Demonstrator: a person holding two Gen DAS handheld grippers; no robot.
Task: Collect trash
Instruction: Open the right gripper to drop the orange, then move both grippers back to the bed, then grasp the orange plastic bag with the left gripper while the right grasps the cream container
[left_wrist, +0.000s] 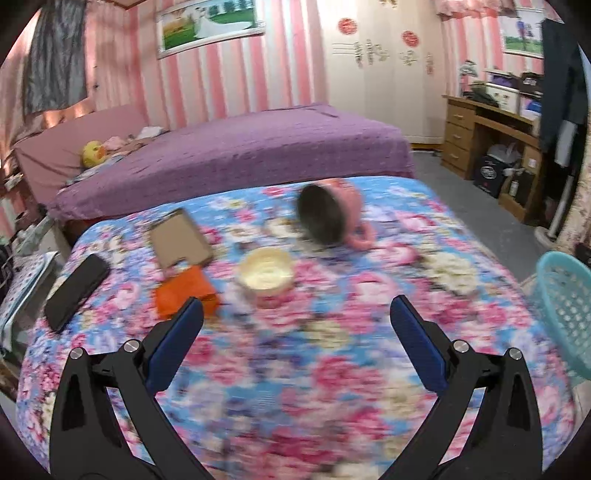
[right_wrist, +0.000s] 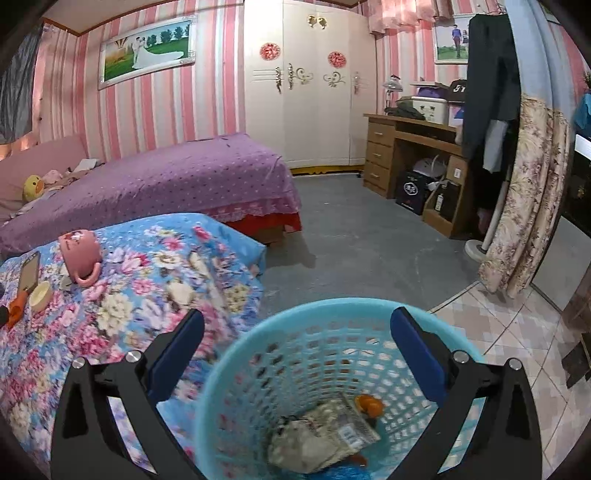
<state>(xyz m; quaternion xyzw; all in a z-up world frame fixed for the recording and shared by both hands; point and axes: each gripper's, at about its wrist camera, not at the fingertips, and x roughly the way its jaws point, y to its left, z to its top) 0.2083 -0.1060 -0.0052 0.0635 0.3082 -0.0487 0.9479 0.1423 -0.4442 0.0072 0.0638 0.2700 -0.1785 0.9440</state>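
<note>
Right gripper (right_wrist: 297, 332) hangs over the mouth of the round turquoise plastic lattice basket (right_wrist: 317, 328), jaws spread wide and nothing between them. Down in the basket: crumpled whitish paper and wrappers (right_wrist: 317, 435) with an orange scrap (right_wrist: 369, 404) on top of the heap. Left gripper (left_wrist: 297, 321) likewise spread wide and empty, aimed across the blue and pink floral cloth (left_wrist: 332, 350) that covers the table beside the basket.

Left on that cloth, all well away from the basket: a crumpled orange paper piece (left_wrist: 184, 291) just beyond the left fingertip, a flat brown cardboard sheet (left_wrist: 179, 240) touching it on the far side, a shallow cream-coloured round cup (left_wrist: 266, 273) a little nearer the basket, a pink ceramic mug lying on its side (left_wrist: 332, 214) further back, and a black flat phone-like slab (left_wrist: 75, 288) at the cloth's edge farthest from the basket.

Likely step: fetch the next scrap with the left gripper. Best to take the orange paper first, as nearest. Approach low and slow, since the left view is smeared. Straddle the crumple with both pads, close firmly on its bulk rather than a loose corner, and avoid pinching the cloth beneath. Lift clear before swinging toward the basket. Leave the mug and the black slab, probably no trash. Keep the right gripper out of the way of the basket's mouth.
</note>
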